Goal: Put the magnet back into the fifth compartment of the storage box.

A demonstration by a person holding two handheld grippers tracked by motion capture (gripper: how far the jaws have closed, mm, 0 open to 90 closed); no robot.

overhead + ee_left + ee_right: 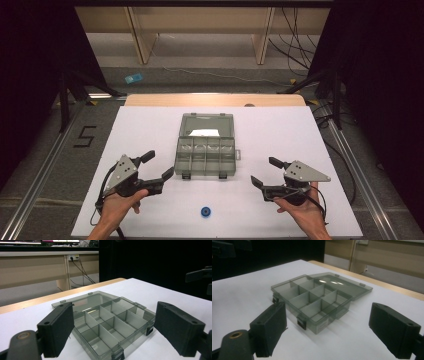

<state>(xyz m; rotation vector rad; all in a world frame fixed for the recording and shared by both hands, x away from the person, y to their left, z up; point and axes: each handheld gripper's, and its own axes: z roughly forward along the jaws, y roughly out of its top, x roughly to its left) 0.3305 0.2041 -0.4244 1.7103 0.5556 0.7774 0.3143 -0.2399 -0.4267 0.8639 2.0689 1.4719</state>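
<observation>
- My left gripper [158,164] sits in the lower left of the high view, held in my left hand [116,206], its jaws spread wide apart with nothing between them.
- My right gripper [266,171] sits in the lower right of the high view, in my right hand [303,210], jaws likewise spread wide and holding nothing.
- Both point inward toward the middle of the frame, where a smoky-grey clear plastic compartment box [206,155] lies on the white table cover [150,125].
- The box lid [207,124] is swung fully open and lies flat behind the tray, toward the upper part of the high view; a white patch shows through it, though I cannot tell what it is.
- In the left gripper view the box [110,325] fills the centre between my two black jaws, its dividers marking off two rows of compartments, all of which look empty.
- In the right gripper view the same box [312,300] lies in the centre and upper middle, two dark latches on its near wall.
- A small blue round object [205,211] rests on the cover at the bottom centre of the high view, apart from the box and between my hands.
- Neither gripper touches the box.
</observation>
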